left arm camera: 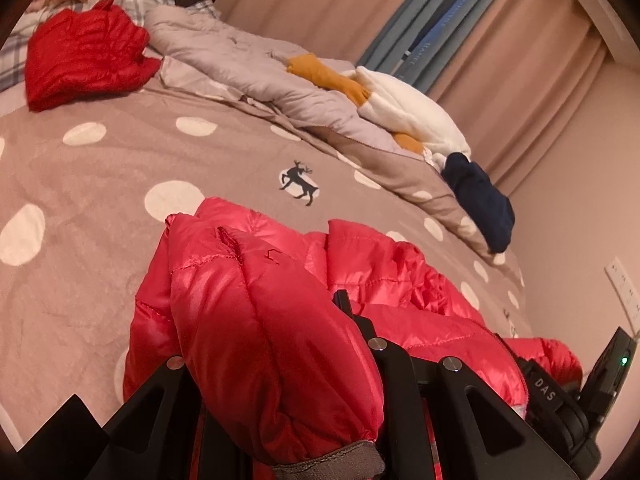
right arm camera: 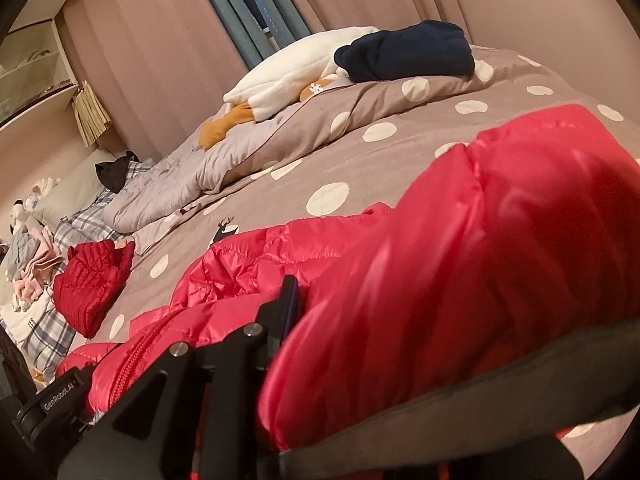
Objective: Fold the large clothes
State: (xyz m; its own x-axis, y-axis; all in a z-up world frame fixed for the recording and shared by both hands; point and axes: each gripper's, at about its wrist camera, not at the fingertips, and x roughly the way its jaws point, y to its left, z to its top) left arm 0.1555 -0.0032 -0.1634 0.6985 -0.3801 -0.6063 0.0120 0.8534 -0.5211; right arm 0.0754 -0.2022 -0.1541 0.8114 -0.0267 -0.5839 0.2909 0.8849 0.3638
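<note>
The red puffer jacket (left arm camera: 360, 280) lay rumpled on the near part of the bed, on a taupe bedspread (left arm camera: 100, 184) printed with cream dots and a small black deer motif (left arm camera: 299, 182). One sleeve, ending in a grey-brown cuff (left arm camera: 332, 462), was bunched between the black fingers of the left gripper (left arm camera: 280, 392), which was clamped on it; the padded fabric bulged over and hid most of the fingers. In the right wrist view another padded part of the jacket (right arm camera: 460, 272), edged with a dark grey band (right arm camera: 500, 376), filled the right gripper (right arm camera: 320, 340); one finger (right arm camera: 290, 300) showed beside the fabric and the other was covered, so the grip appeared closed on the jacket. The zipper (right arm camera: 136, 356) ran along the jacket's lower edge near that gripper.

Farther up the bed lay a folded red garment (left arm camera: 88, 56), well apart from the jacket. A pale grey quilt (left arm camera: 248, 64) was heaped along the far side, with a white and mustard plush item (left arm camera: 400, 100) resting on it and a folded navy garment (left arm camera: 480, 200) just beside that. A plaid pillow (right arm camera: 80, 224) and a pile of pastel clothes (right arm camera: 32, 264) sat at the head end. Beige curtains (left arm camera: 320, 4) hung behind the bed.
</note>
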